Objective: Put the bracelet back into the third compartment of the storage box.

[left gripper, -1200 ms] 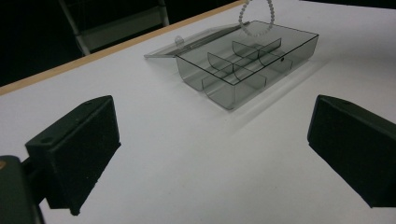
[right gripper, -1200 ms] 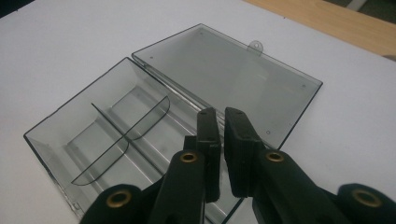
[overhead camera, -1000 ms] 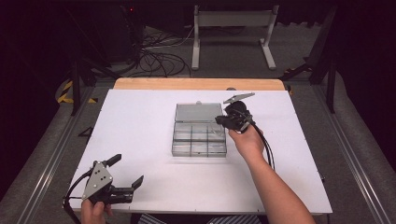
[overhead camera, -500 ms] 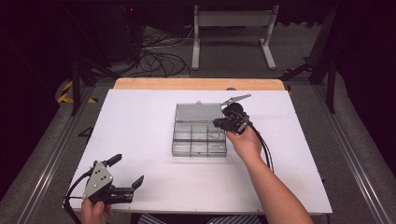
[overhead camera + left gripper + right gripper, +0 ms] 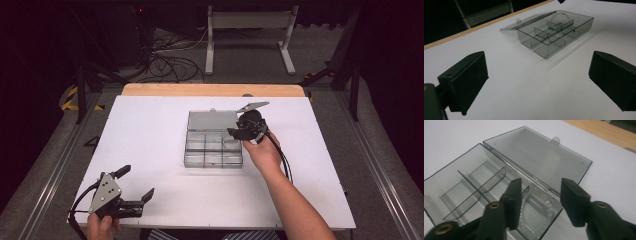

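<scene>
Hovering over the far right corner of the smoke-grey compartment box (image 5: 214, 147), the right tool (image 5: 237, 133) is seen in the high view with its jaws pointed left and down at the box; its jaws have just been opening, and in the right gripper view they are parted to a middling width, one above the compartment and the other beyond the box's wall, with nothing pressed between the pads. Below them, in the right gripper view, a string of small pale beads (image 5: 535, 213) is seen lying curved on the floor of the corner compartment next to the hinge. The box is set near the middle of the white worktop (image 5: 150, 125), its clear lid (image 5: 212, 120) folded back flat on the worktop on the far side, with a small tab at the far edge. Curved and straight dividers are seen inside the box. The left tool (image 5: 136, 182) is held by a hand at the near left corner of the worktop, well apart from the box, and its jaws are spread wide and empty, as shown in the left gripper view, where the box (image 5: 556, 31) is seen beyond them. A wooden strip (image 5: 212, 90) is seen along the far edge of the worktop
</scene>
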A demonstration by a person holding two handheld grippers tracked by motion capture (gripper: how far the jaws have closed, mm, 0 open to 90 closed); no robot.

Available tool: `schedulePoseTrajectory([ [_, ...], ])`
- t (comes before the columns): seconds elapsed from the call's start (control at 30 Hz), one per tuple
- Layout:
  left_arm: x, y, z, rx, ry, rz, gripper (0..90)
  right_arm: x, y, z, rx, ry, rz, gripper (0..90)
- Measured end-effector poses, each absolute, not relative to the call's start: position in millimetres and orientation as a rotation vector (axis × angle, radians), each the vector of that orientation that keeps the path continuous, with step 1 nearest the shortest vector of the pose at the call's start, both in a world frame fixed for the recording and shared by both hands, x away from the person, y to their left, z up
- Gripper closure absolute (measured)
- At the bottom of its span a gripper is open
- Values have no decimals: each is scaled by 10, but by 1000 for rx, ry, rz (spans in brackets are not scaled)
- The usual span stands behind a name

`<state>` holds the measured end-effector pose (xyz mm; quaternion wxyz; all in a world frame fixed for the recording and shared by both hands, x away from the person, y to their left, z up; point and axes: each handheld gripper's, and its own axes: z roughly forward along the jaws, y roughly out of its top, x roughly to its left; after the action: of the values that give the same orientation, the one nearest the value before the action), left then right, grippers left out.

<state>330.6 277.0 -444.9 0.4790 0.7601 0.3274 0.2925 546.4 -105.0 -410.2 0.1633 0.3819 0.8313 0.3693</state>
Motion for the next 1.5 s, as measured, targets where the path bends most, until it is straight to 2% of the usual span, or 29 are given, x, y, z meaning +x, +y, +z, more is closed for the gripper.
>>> schedulePoseTrajectory([
  [0.33,3306,2771,-4448,1855,800,714,29,5360,-1045,-3983,1023,2347,1087,252],
  [0.47,3306,2769,-4449,1853,801,713,29,5264,-1057,-3891,980,2331,1128,189],
  [0.93,3308,2768,-4452,1855,802,713,30,4985,-1131,-3693,892,2338,1194,86],
  [1.5,3306,2774,-4452,1854,804,715,29,4821,-1168,-3611,844,2347,1247,18],
])
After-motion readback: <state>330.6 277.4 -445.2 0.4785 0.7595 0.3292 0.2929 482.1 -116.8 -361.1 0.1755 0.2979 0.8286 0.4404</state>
